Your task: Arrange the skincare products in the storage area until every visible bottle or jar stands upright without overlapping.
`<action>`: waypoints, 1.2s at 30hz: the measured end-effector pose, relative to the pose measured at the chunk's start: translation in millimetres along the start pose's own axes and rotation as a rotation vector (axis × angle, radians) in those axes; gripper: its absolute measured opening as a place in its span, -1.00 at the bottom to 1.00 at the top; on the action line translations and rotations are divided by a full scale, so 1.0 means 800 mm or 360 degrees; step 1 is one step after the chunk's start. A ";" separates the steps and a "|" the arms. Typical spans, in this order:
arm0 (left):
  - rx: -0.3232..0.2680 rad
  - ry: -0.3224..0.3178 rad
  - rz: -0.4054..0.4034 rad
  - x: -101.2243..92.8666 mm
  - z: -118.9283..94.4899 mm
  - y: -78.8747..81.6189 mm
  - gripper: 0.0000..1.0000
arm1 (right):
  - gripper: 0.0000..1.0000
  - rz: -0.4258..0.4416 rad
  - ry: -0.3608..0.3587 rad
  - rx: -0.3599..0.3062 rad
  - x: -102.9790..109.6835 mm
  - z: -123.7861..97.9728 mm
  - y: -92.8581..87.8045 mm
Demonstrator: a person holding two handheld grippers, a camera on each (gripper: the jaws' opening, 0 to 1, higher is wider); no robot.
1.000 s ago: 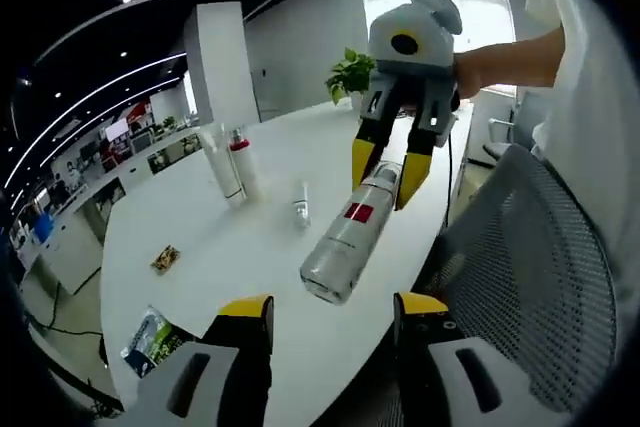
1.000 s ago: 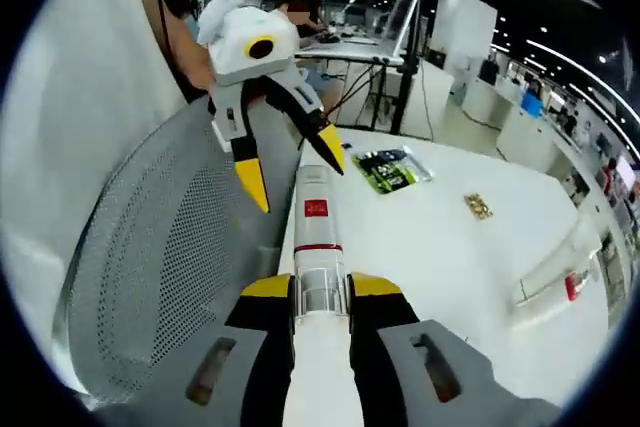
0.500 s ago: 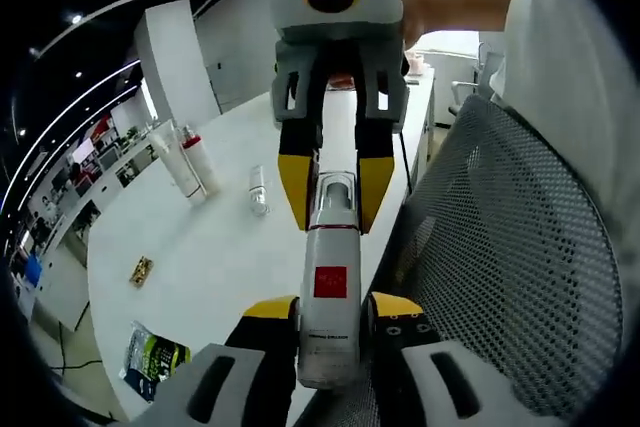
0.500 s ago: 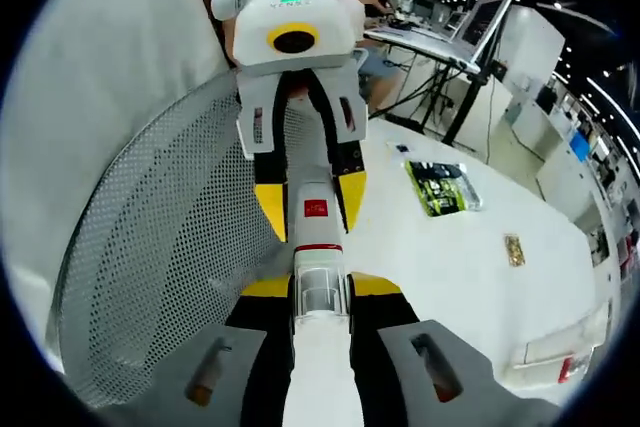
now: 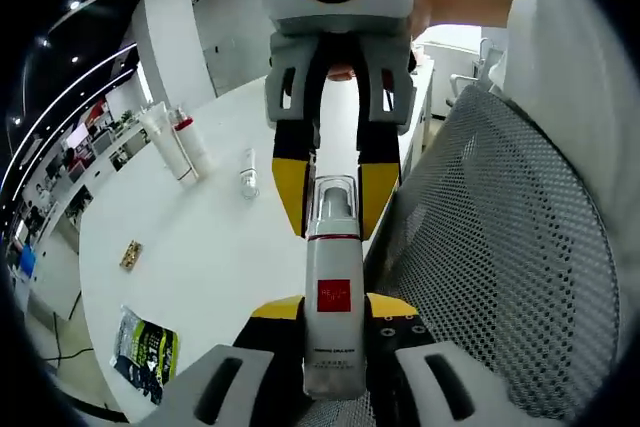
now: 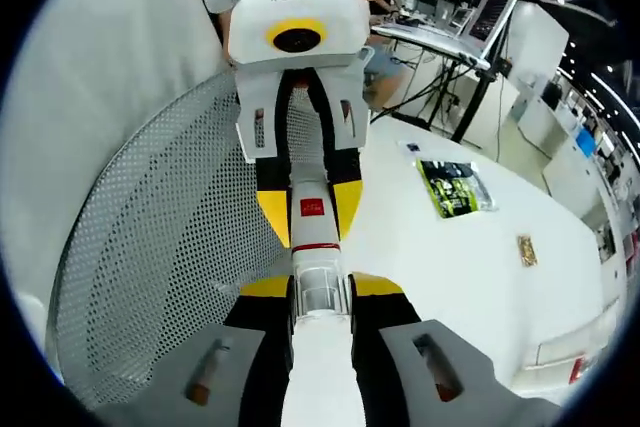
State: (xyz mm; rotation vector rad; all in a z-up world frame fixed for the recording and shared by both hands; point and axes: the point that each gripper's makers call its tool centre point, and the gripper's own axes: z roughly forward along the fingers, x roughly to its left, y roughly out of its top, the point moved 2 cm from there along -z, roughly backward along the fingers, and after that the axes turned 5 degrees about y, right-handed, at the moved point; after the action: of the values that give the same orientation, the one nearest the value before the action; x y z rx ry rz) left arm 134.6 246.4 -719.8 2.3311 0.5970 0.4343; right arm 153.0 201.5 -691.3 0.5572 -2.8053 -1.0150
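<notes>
On the far left of the left gripper view we saw a green-and-black printed packet (image 5: 143, 354) lying flat on the white table (image 5: 210, 257), with a small brown sachet (image 5: 129, 254) beyond it. Farther along the table stood a tall white tube (image 5: 162, 141) just beside a white bottle with a red cap (image 5: 193, 140), and near them a small clear vial (image 5: 247, 170) stood upright. At the centre, we found the long white cylindrical bottle with a red square label and clear cap (image 5: 331, 297) held off the table, roughly horizontal, between both tools. The left gripper (image 5: 331, 309) clenched its label end, yellow-tipped jaws pressed on either side, while the right gripper (image 5: 331, 197) faced it and grasped the clear cap end. To the right sat the grey mesh chair back (image 5: 500, 267).

In the right gripper view, the mesh chair (image 6: 160, 247) lay left, the same bottle (image 6: 318, 277) ran between the two tools at centre, and the packet (image 6: 455, 187) and sachet (image 6: 527, 250) lay right.
</notes>
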 end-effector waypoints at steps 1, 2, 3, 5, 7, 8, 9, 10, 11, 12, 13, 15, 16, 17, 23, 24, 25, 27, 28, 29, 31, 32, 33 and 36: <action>0.0007 -0.0002 -0.0005 0.000 0.000 -0.001 -0.57 | -0.62 0.0004 -0.0004 0.0000 0.001 0.001 -0.001; 0.0011 -0.0001 -0.0006 0.000 0.000 -0.001 -0.57 | -0.62 0.0014 -0.0017 -0.0011 0.001 0.002 -0.001; 0.0017 -0.0002 -0.0008 0.000 0.000 -0.002 -0.57 | -0.61 0.0029 -0.0027 -0.0024 0.000 0.002 -0.001; 0.0021 0.0002 -0.0007 0.001 0.000 -0.002 -0.57 | -0.57 0.0103 -0.0047 -0.0080 -0.002 0.001 0.000; 0.0045 0.0008 -0.0029 0.003 0.000 -0.006 -0.57 | -0.47 0.0188 -0.0088 -0.0118 -0.007 -0.003 0.000; 0.0047 0.0014 -0.0028 0.003 0.000 -0.006 -0.57 | -0.42 0.0197 -0.0093 -0.0127 -0.008 -0.004 0.000; 0.0045 0.0021 -0.0025 0.004 0.000 -0.006 -0.57 | -0.35 0.0232 -0.0129 -0.0151 -0.013 -0.007 -0.001; 0.0039 0.0030 -0.0039 0.006 0.000 -0.005 -0.57 | -0.32 0.0264 -0.0145 -0.0170 -0.015 -0.009 -0.002; 0.0034 0.0030 -0.0060 0.008 0.000 -0.005 -0.57 | -0.29 0.0346 -0.0160 -0.0211 -0.018 -0.011 -0.002; 0.0032 0.0036 -0.0083 0.011 -0.001 -0.004 -0.57 | -0.26 0.0409 -0.0159 -0.0243 -0.019 -0.013 -0.003; 0.0027 0.0050 -0.0092 0.013 -0.001 -0.004 -0.57 | -0.23 0.0534 -0.0174 -0.0310 -0.023 -0.015 -0.004; 0.0019 0.0069 -0.0135 0.018 -0.002 -0.003 -0.57 | -0.17 0.0717 -0.0196 -0.0415 -0.028 -0.018 -0.006; 0.0010 0.0083 -0.0160 0.021 -0.002 -0.003 -0.57 | -0.14 0.0896 -0.0208 -0.0499 -0.032 -0.021 -0.009; 0.0005 0.0082 -0.0187 0.022 -0.002 -0.002 -0.57 | -0.12 0.1029 -0.0218 -0.0563 -0.035 -0.023 -0.011; -0.0028 0.0113 -0.0262 0.030 -0.004 0.001 -0.58 | 0.05 0.2037 -0.0010 -0.1126 -0.040 -0.031 -0.011; -0.0041 0.0126 -0.0285 0.033 -0.005 0.003 -0.58 | 0.04 0.2121 0.0029 -0.1178 -0.039 -0.031 -0.012; -0.0049 0.0134 -0.0304 0.035 -0.006 0.003 -0.57 | 0.02 0.2194 0.0059 -0.1225 -0.038 -0.028 -0.012; -0.0064 0.0146 -0.0333 0.039 -0.008 0.005 -0.57 | -0.06 0.2185 0.0084 -0.1166 -0.029 -0.017 -0.014; -0.0069 0.0148 -0.0344 0.039 -0.008 0.006 -0.57 | -0.10 0.2181 0.0101 -0.1133 -0.024 -0.010 -0.013; -0.0079 0.0150 -0.0358 0.040 -0.009 0.007 -0.57 | -0.14 0.2188 0.0117 -0.1117 -0.020 -0.006 -0.012; -0.0094 0.0153 -0.0357 0.039 -0.009 0.009 -0.57 | -0.16 0.2225 0.0165 -0.1139 -0.017 0.001 -0.006; -0.0094 0.0155 -0.0349 0.038 -0.009 0.009 -0.57 | -0.18 0.2250 0.0181 -0.1155 -0.017 0.003 -0.003; -0.0092 0.0155 -0.0345 0.038 -0.009 0.009 -0.57 | -0.21 0.2286 0.0212 -0.1180 -0.018 0.006 0.002; -0.0094 0.0162 -0.0323 0.037 -0.009 0.009 -0.57 | -0.27 0.2358 0.0260 -0.1247 -0.022 0.011 0.014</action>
State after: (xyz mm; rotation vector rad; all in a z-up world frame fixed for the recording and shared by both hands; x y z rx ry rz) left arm 158.4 260.7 -705.3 2.1755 0.8493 0.4711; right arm 164.5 221.2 -690.2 -1.2178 -1.5673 -1.2596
